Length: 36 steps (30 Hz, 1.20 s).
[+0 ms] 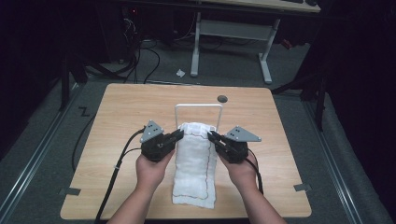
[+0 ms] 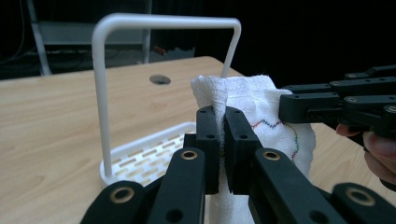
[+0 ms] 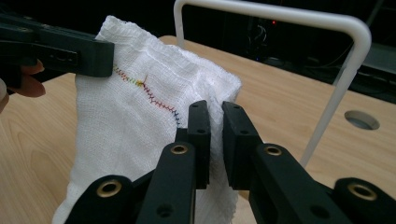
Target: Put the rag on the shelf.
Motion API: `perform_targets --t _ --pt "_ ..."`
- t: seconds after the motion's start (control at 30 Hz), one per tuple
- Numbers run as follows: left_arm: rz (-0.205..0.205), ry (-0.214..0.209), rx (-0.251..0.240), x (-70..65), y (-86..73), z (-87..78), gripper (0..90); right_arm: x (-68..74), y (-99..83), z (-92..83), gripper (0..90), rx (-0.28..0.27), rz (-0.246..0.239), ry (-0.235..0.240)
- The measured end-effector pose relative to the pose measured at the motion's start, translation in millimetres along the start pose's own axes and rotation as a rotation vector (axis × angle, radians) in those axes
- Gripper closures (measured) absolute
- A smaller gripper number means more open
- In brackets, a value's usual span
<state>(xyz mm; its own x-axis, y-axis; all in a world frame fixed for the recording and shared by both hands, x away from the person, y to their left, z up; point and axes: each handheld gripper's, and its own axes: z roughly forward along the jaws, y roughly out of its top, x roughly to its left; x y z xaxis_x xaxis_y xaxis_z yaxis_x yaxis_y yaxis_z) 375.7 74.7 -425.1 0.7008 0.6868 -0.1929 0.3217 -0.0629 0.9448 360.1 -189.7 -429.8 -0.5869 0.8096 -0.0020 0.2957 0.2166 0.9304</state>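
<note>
The white cloth [image 1: 195, 161] is being held up before the white rack [image 1: 198, 107], its far corners being pinched between the nearly closed jaws of the left gripper [image 2: 221, 122] and right gripper [image 3: 215, 117].

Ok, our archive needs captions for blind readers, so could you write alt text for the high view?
Two hands hold a hand-held gripper each, the left hand-held gripper and the right hand-held gripper pinching the far corners of a white cloth and lifting that end off a wooden table. A white wire rack stands just behind the cloth.
</note>
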Motion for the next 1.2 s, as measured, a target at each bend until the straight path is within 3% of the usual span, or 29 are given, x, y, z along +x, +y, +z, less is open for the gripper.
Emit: perform_targets --t 0.67,1.2 --pt "0.072 0.004 -0.114 -7.7 47.1 -13.9 85.8 -0.5 47.2 -16.7 82.7 -0.122 -0.036 -0.020" --pt "0.134 0.009 -0.166 -13.6 81.7 -22.5 86.0 -0.9 78.7 -29.5 82.7 -0.193 -0.057 -0.031"
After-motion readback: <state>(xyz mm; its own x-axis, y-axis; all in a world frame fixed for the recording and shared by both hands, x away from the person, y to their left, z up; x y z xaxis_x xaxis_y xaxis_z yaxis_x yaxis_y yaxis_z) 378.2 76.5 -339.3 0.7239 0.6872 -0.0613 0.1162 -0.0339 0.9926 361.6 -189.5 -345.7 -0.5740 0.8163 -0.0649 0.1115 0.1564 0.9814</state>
